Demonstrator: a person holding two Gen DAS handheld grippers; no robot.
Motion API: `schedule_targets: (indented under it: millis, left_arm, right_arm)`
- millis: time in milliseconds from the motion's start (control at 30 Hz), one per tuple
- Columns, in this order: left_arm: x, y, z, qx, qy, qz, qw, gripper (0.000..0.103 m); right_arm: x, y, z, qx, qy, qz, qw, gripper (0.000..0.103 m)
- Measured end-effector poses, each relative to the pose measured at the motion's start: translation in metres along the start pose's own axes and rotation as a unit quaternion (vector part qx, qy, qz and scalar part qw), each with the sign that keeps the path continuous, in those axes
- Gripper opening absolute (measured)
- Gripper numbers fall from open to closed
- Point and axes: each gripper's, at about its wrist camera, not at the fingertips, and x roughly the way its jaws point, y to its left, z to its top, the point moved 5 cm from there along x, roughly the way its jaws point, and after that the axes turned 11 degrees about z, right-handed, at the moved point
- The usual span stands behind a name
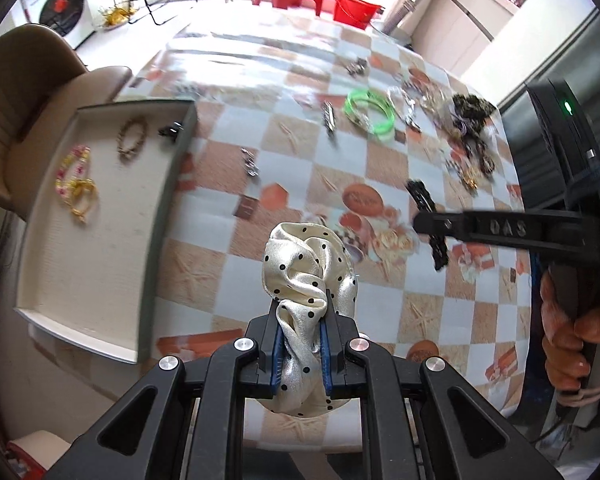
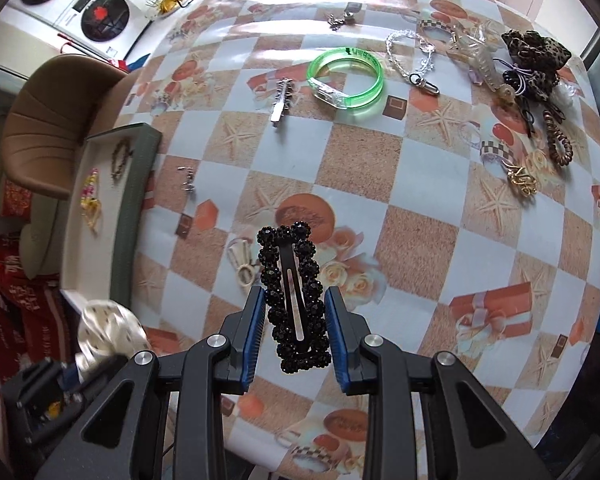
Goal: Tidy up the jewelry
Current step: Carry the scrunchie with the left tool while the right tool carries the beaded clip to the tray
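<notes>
My left gripper [image 1: 300, 316] is shut on a cream polka-dot scrunchie [image 1: 306, 264], held above the table near its front edge. My right gripper [image 2: 296, 304] is shut on a black beaded hair clip [image 2: 290, 280]; the clip also shows in the left wrist view [image 1: 422, 200]. A cream-lined tray [image 1: 88, 264] with a dark rim lies at the left, holding a brown bead bracelet [image 1: 132, 138], a pink-yellow bracelet [image 1: 70, 168], a gold piece [image 1: 82, 196] and a small black clip [image 1: 170, 130].
On the checked tablecloth lie a green bangle [image 2: 346, 76], a silver spiked clip [image 2: 282, 100], small earrings [image 2: 188, 180], a silver chain [image 2: 412, 56], a leopard scrunchie [image 2: 536, 56], a coil hair tie [image 2: 558, 142] and a gold brooch [image 2: 522, 180]. A brown chair [image 2: 52, 120] stands left.
</notes>
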Motion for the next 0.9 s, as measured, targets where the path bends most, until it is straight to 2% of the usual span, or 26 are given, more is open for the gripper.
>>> schedule_targets:
  millis: [167, 467, 667, 900]
  left_arm:
    - [-0.008, 0.016, 0.006, -0.008, -0.01, 0.008, 0.9999, 0.018]
    - [-0.007, 0.047, 0.02, 0.011, -0.016, -0.01, 0.9998, 0.018]
    - [0.0, 0.091, 0.03, 0.026, -0.017, -0.027, 0.9992, 0.018]
    - [0.008, 0.156, 0.032, 0.003, -0.016, -0.019, 0.9997, 0.018]
  right_arm:
    - [-0.008, 0.008, -0.004, -0.001, -0.008, 0.008, 1.0, 0.033]
    - [-0.01, 0.031, -0.003, 0.015, -0.03, 0.002, 0.999, 0.033]
    - [0.001, 0.059, -0.002, 0.037, -0.049, -0.007, 0.998, 0.033]
    - [0.028, 0.107, 0.003, 0.032, -0.048, -0.013, 0.998, 0.033]
